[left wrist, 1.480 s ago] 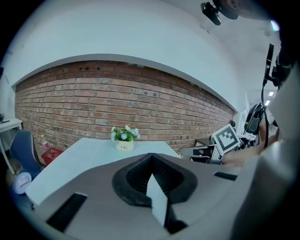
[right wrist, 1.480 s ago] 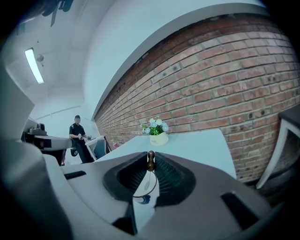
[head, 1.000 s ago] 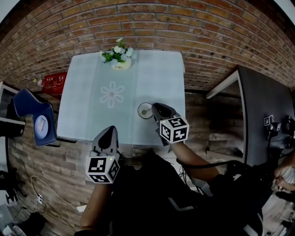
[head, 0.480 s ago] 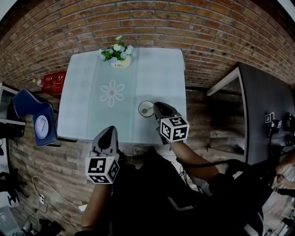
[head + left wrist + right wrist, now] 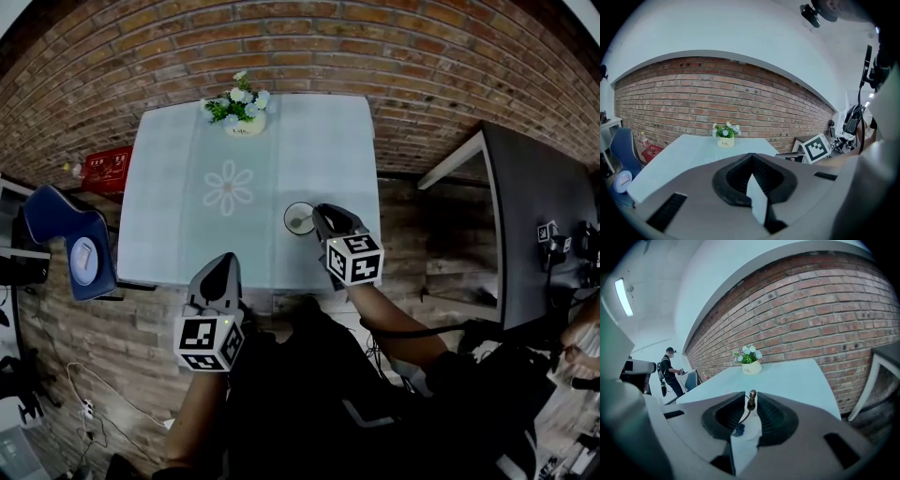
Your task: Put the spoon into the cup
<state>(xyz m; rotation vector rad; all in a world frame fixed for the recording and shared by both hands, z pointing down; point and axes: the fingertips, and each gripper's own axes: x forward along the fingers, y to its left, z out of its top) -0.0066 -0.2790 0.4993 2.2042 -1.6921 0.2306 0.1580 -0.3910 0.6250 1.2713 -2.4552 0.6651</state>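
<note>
Your right gripper (image 5: pixel 750 405) looks to have its fingers pinched on the knobbed handle tip of the spoon (image 5: pixel 752 394). The spoon's other end seems to be sitting down in the cup (image 5: pixel 298 218) at the near right of the tabletop (image 5: pixel 187 141), with the handle leaning out toward you and to the right, straight into those fingers. So I'd guess what's left is just letting go and backing off along that lean, and your left gripper (image 5: pixel 751 164) is well back off the near edge, fingers pressed together on nothing.
</note>
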